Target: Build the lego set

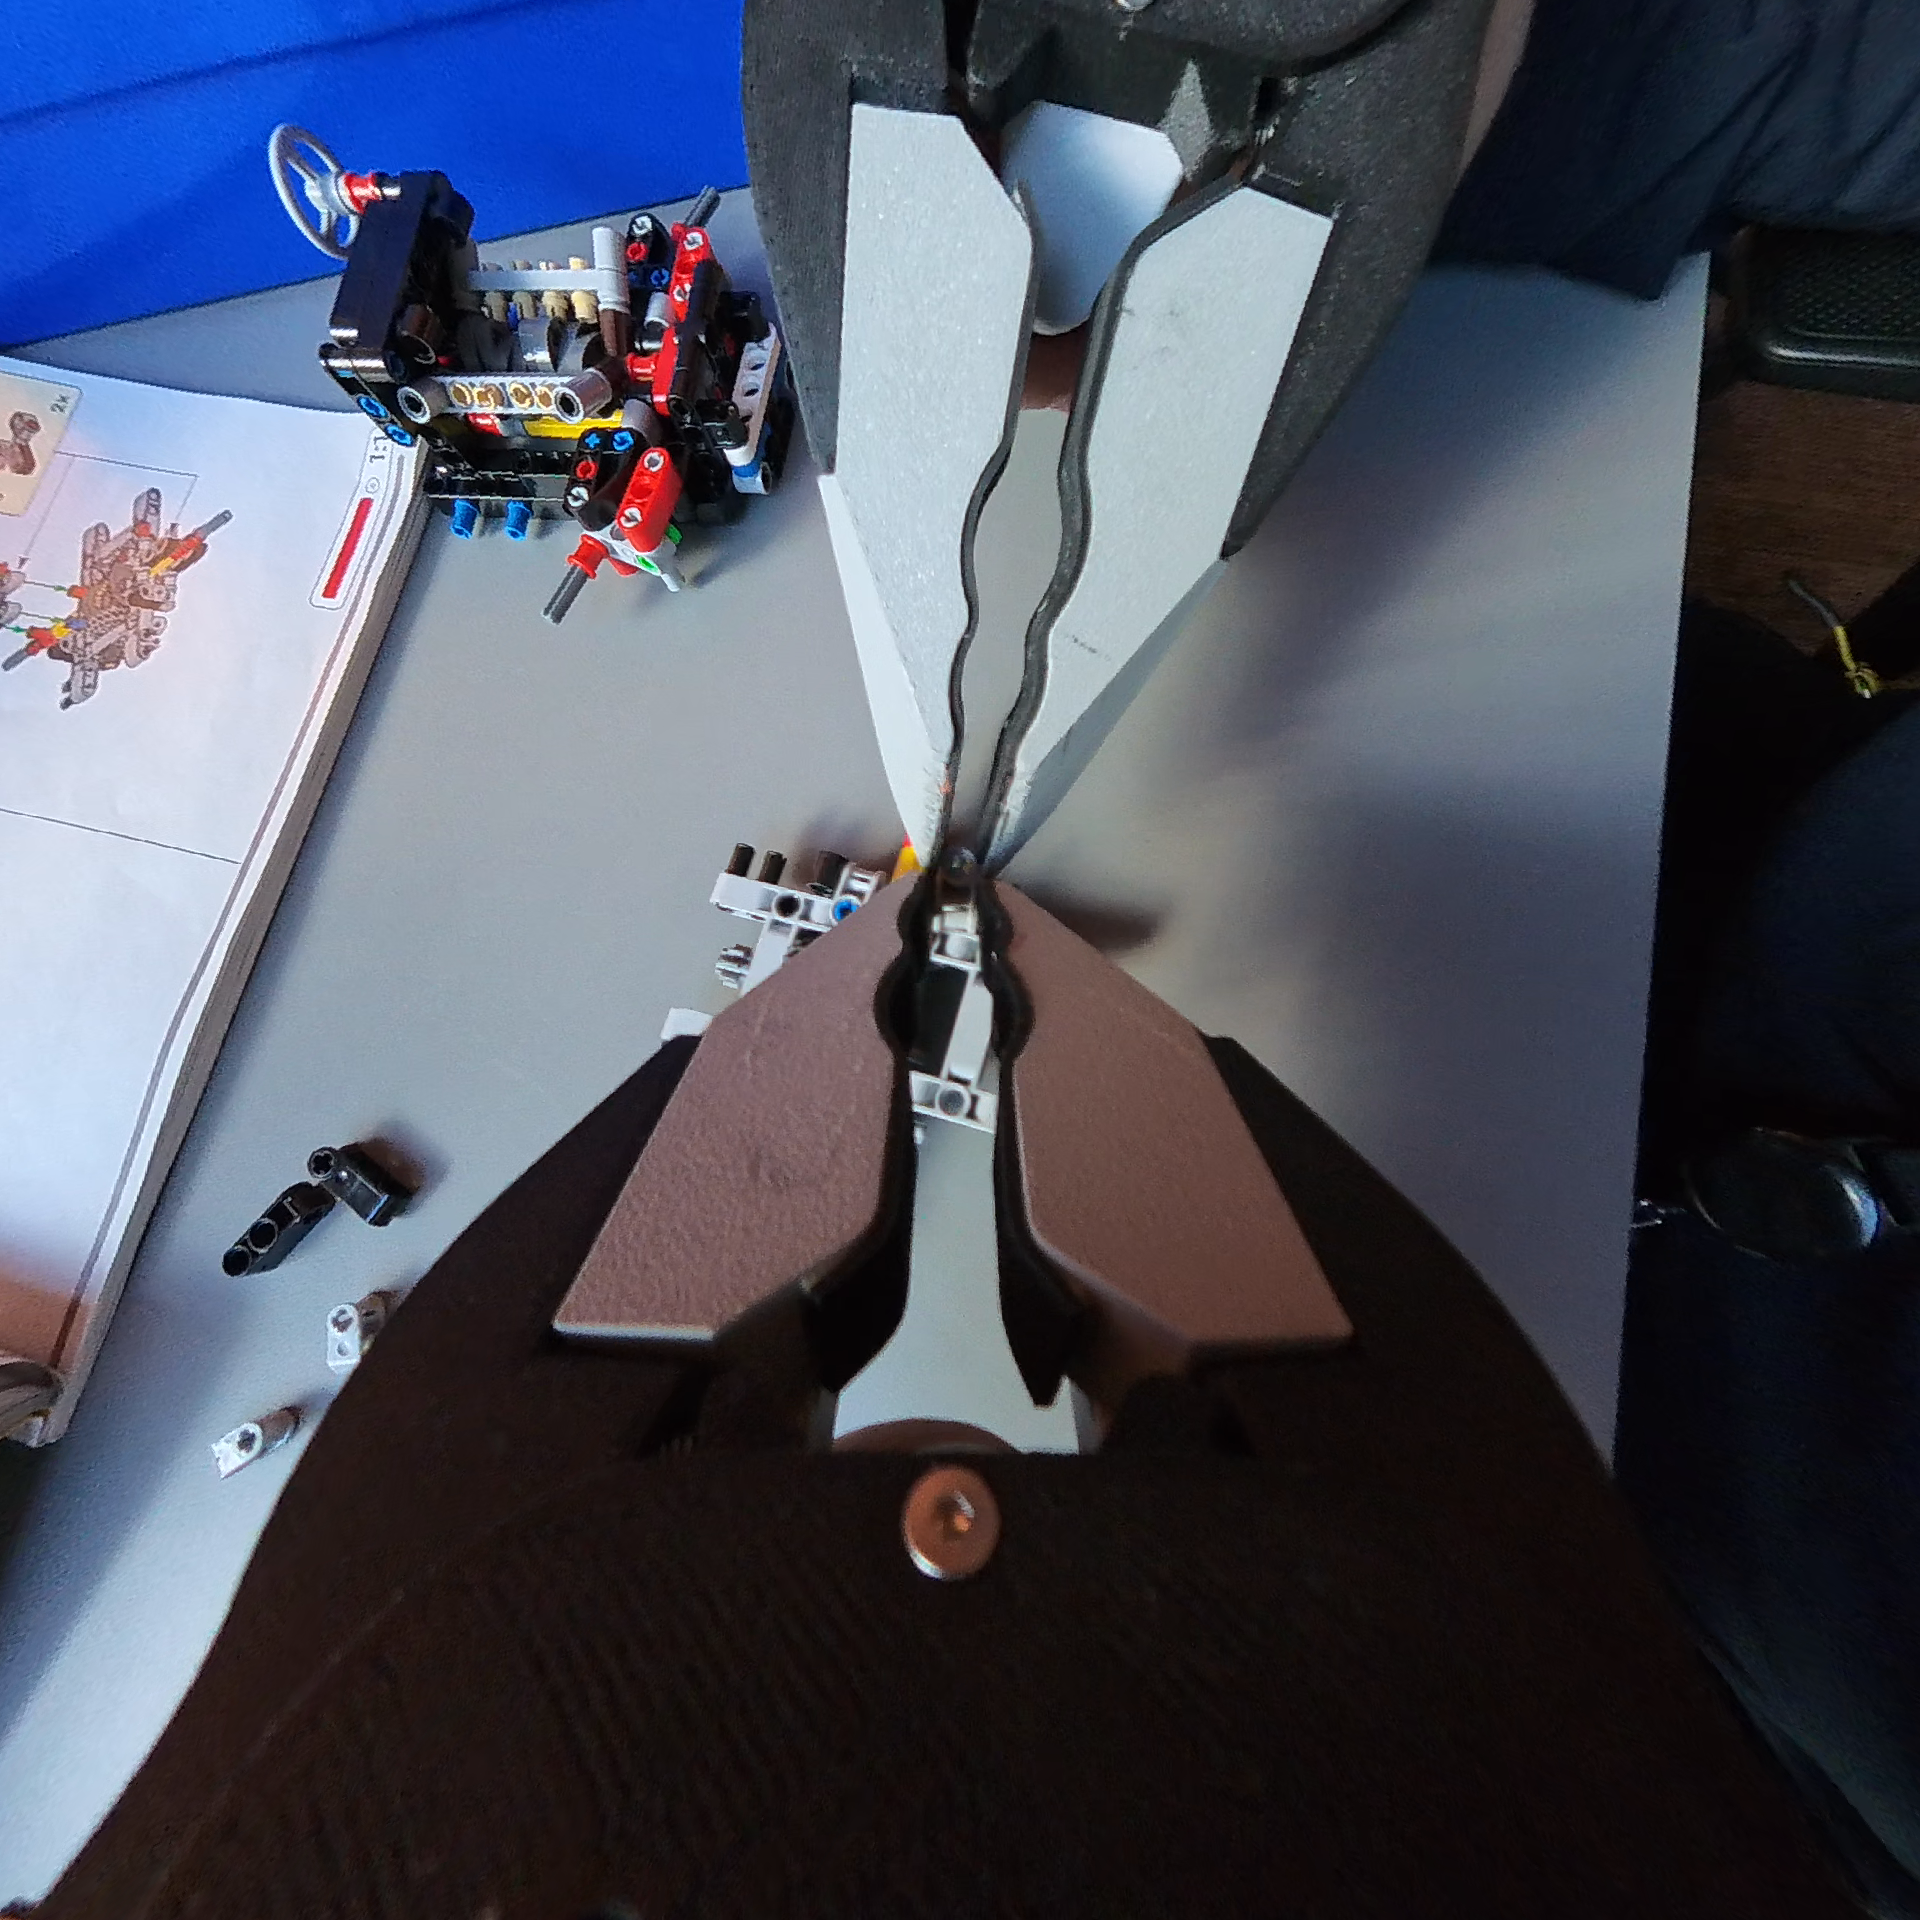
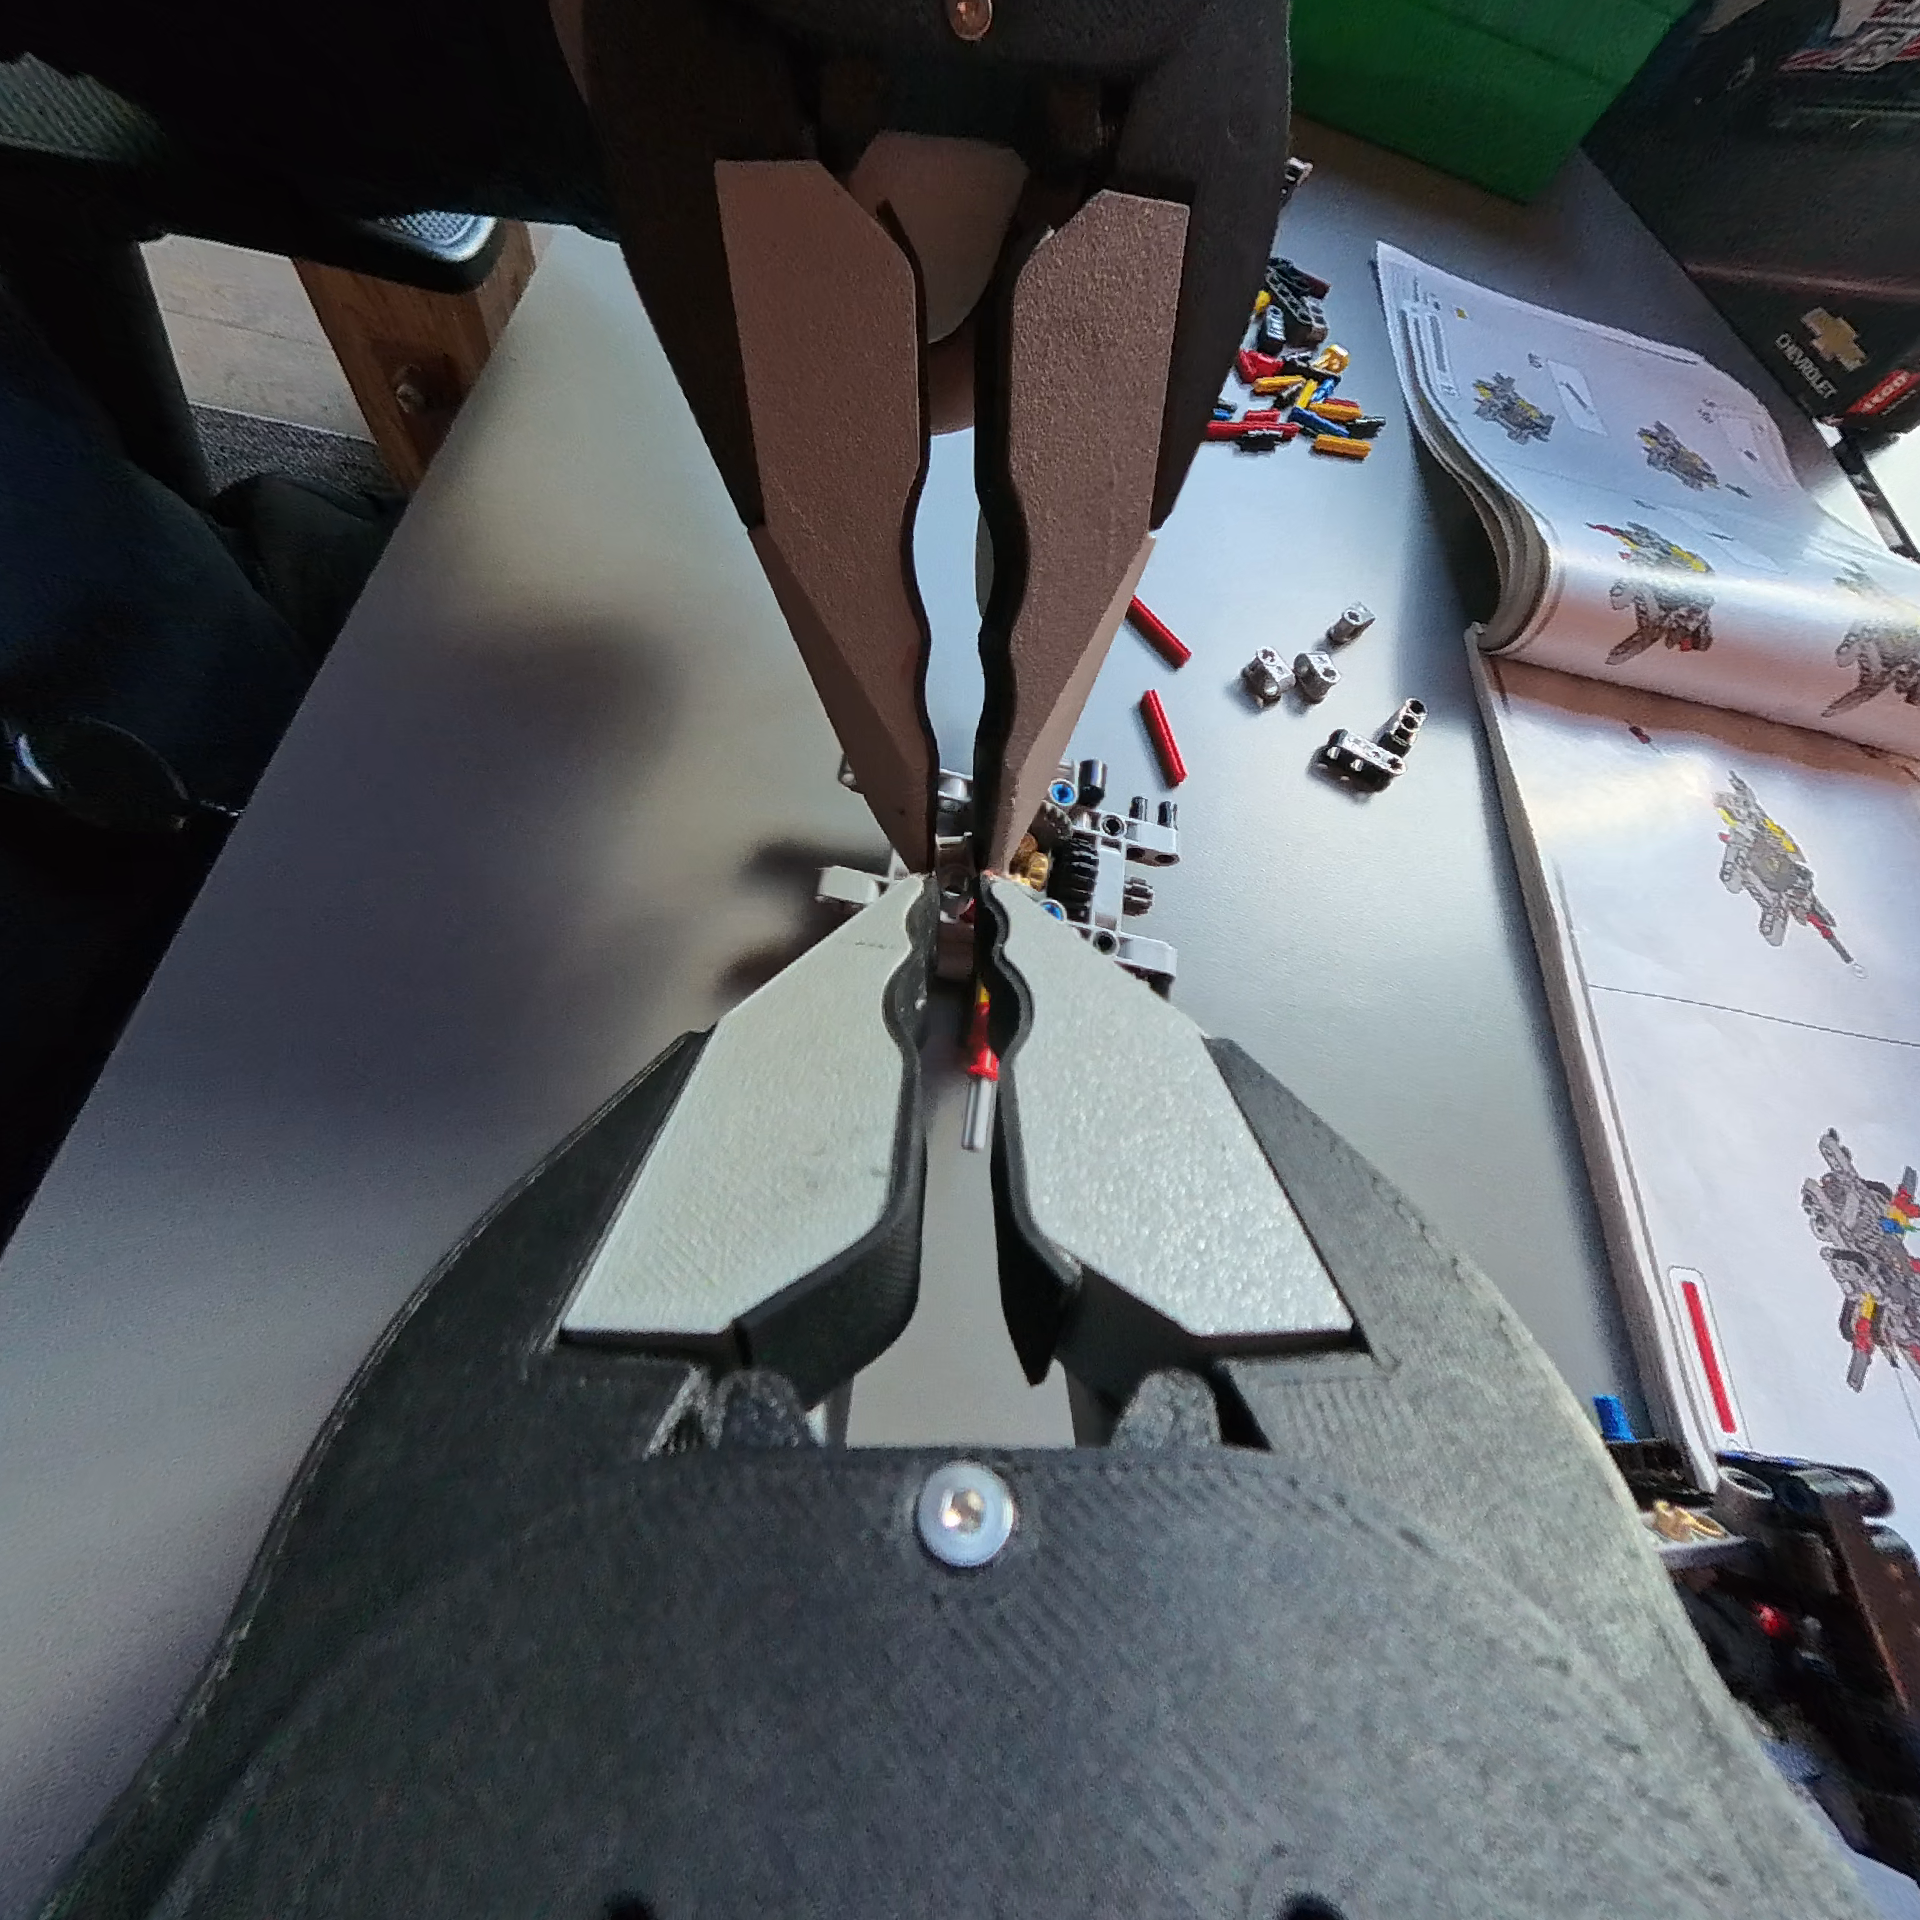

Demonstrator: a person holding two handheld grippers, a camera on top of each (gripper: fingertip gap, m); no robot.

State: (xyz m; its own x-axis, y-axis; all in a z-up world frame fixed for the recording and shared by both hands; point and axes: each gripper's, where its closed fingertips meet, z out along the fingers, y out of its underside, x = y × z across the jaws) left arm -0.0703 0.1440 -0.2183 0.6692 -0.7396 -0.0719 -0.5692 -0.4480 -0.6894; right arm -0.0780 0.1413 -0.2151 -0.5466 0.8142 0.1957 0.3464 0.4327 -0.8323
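Grey desk (image 1: 540,790), blue cloth behind it at the far left edge; a dark chair and a person's dark trousers along the right side

Left gripper (image 1: 954,883), brown-faced: jaws nearly together, clamped on a light grey frame (image 1: 951,1039) of a small brick assembly (image 2: 1117,883). The frame runs back between the two fingers

Right gripper (image 2: 961,894), grey-faced, comes in from the opposite side, tip to tip with the left one. Its jaws are almost closed around a small dark pin end (image 1: 958,860) at the front of the same assembly. A red and yellow axle (image 2: 980,1029) with a grey end lies in the narrow gap between its fingers; cannot tell whether the pads press on it

The assembly rests on the desk under both tips: grey beams, black pins, blue pins, a black gear and a tan gear

Near it: two red rods (image 2: 1162,736), a few loose grey connectors (image 2: 1288,670), black connectors (image 1: 322,1205)

Farther off: an open instruction booklet (image 1: 125,831), a larger built model (image 1: 551,384) with a grey steering wheel, a pile of mixed coloured pieces (image 2: 1294,384), a green box (image 2: 1455,83) and a black box (image 2: 1787,208)
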